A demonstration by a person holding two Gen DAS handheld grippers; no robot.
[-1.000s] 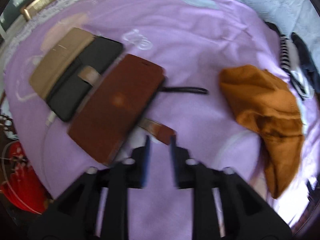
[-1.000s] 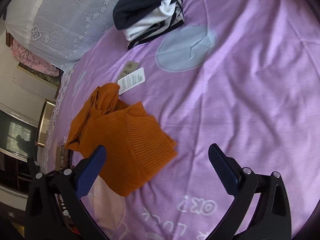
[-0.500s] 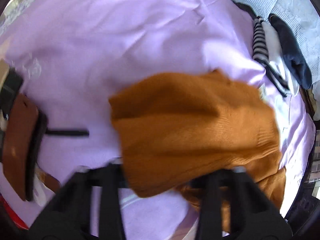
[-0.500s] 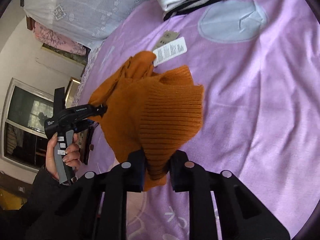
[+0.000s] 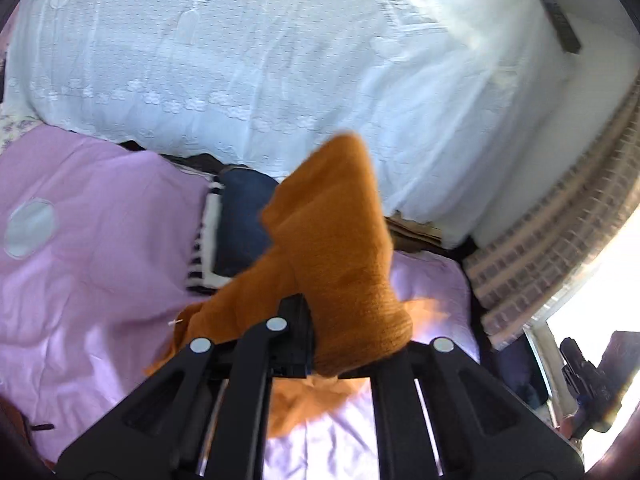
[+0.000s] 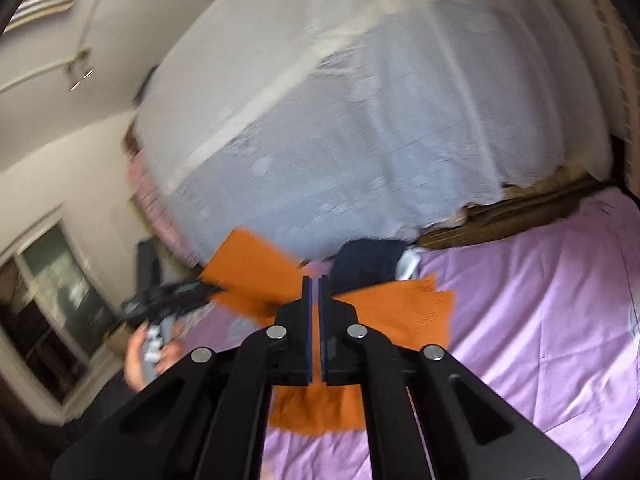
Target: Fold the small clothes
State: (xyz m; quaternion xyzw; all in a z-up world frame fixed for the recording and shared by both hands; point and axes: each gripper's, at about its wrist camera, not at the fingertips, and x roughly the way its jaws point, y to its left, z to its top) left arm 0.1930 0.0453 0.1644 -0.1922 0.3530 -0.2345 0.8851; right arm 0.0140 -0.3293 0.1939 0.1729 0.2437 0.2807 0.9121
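The orange knit sweater (image 5: 332, 248) is off the bed and hanging between your two grippers. In the left wrist view it fills the centre of the frame, a thick ribbed fold bunched over the fingers and trailing down toward the lower left. Your left gripper (image 5: 308, 336) has its jaws clamped on that fold — only the left finger shows, the other is buried under knit.

In the right wrist view the sweater (image 6: 400, 308) spreads across the middle of the frame, blurred, with one panel running up and left to the other tool. Your right gripper (image 6: 314, 320) is pressed nearly closed, a thin slit between the blue-edged pads; orange cloth shows above and below the fingers, but you cannot tell from this view whether any is pinched in the slit.

Behind the sweater, at centre left of the left wrist view, a dark navy garment (image 5: 240, 224) lies on a black-and-white striped one (image 5: 204, 248), both on the lilac bedsheet (image 5: 92, 264). White lace-patterned fabric (image 5: 260, 52) fills the top of the frame. At lower left of the right wrist view your left hand (image 6: 148, 356) grips its tool's handle.
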